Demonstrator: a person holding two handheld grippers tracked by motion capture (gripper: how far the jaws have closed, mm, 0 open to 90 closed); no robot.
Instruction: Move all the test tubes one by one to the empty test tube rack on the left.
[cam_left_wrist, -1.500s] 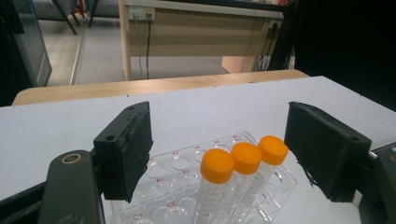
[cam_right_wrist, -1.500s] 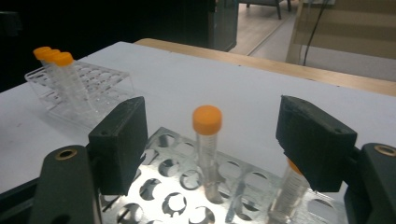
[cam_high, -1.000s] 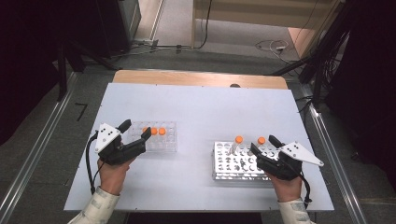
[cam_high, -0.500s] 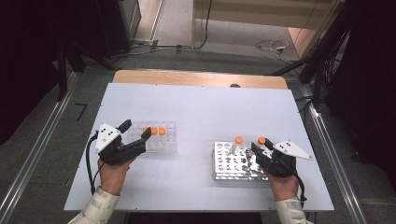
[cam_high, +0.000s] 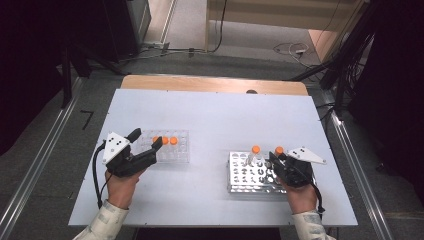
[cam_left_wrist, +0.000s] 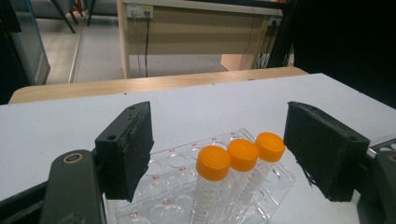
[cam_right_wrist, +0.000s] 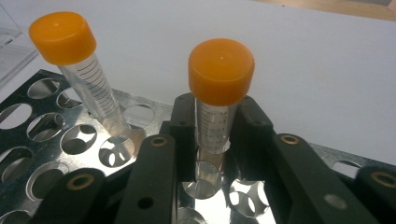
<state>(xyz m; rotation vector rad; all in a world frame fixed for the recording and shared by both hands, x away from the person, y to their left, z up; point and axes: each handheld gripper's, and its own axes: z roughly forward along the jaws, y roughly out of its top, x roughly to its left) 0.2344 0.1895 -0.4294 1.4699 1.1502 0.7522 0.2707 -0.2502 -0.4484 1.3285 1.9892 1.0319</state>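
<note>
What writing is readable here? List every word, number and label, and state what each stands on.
Clear rack: small red labels beside the holes, a letter with a digit; "B2" and "B3" seem to read, the rest are blurred.
Held tube in the right gripper: printed scale numbers, too blurred to read.
Second tube in the metal rack: scale lines, with no legible digits.
</note>
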